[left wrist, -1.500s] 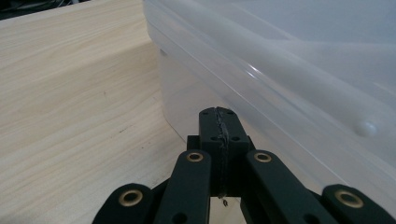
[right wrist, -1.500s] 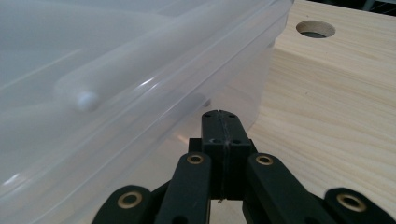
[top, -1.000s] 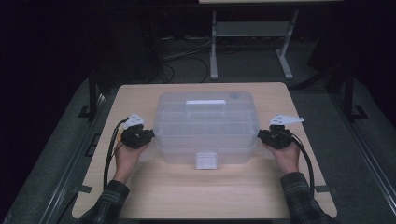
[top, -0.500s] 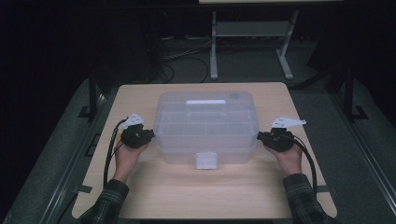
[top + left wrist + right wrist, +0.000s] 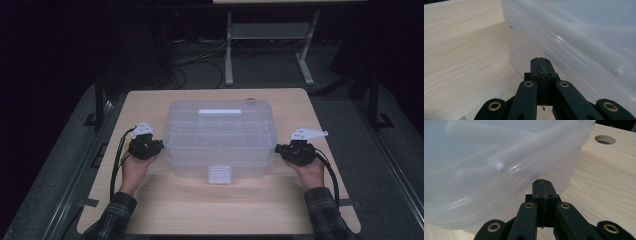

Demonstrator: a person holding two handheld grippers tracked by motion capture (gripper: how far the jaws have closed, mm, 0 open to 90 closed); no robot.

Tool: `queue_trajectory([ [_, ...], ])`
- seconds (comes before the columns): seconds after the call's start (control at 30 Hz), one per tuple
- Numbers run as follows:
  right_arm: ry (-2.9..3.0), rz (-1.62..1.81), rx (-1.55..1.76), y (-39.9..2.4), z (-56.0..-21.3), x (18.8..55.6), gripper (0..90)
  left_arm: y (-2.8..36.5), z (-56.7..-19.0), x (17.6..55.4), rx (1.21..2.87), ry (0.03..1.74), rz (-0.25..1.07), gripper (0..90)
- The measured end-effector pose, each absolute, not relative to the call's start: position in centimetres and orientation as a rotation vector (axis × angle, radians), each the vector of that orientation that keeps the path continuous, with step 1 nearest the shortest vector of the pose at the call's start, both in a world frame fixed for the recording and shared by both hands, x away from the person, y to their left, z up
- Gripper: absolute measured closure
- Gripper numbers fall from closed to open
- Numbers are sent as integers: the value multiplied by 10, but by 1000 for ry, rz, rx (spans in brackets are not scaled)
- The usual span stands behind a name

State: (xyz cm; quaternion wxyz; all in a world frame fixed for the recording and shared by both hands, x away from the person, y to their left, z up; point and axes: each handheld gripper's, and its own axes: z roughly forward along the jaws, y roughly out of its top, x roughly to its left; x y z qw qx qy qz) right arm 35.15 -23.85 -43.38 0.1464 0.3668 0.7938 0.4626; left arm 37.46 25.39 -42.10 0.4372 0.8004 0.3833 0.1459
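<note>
Pale wood-grain table (image 5: 150, 215), rectangular, with a round cable hole (image 5: 605, 139) near its far edge; floor and metal stand legs in darkness beyond.

Item, left: left gripper (image 5: 159, 146), black, held in the person's left hand (image 5: 134, 167), cable trailing back past the sleeve. Jaws pressed together tip to tip with nothing between them; in the left gripper view the closed tips (image 5: 540, 65) sit under the overhanging lid edge, at or just short of the box's left end wall. Contact cannot be told for certain.

Item, centre: translucent plastic storage box (image 5: 220, 137), lid on, white carry handle lying flat in the top, white front latch (image 5: 220, 174) facing the person. It stands in the middle of the table, squarely between the two grippers.

Item, right: right gripper (image 5: 278, 149), black, in the person's right hand (image 5: 310, 172). Jaws likewise closed and empty; in the right gripper view the tips (image 5: 543, 186) rest below the lid rim at the right end wall.

Step in hand, as judged: bracketing the box from both ends with closed tips, likely to lift or shift it. Next move calls for even inward pressure from both sides, tips kept under the rim, so the box rises level and does not slip or twist.
</note>
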Motion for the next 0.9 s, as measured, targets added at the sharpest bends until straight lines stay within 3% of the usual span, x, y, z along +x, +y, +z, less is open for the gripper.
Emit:
queue_trajectory([
  [0.9, 2319, 1328, 1072, -232, -431, 323, 900, 259, -418, 345, 2012, 950, 358, 900],
])
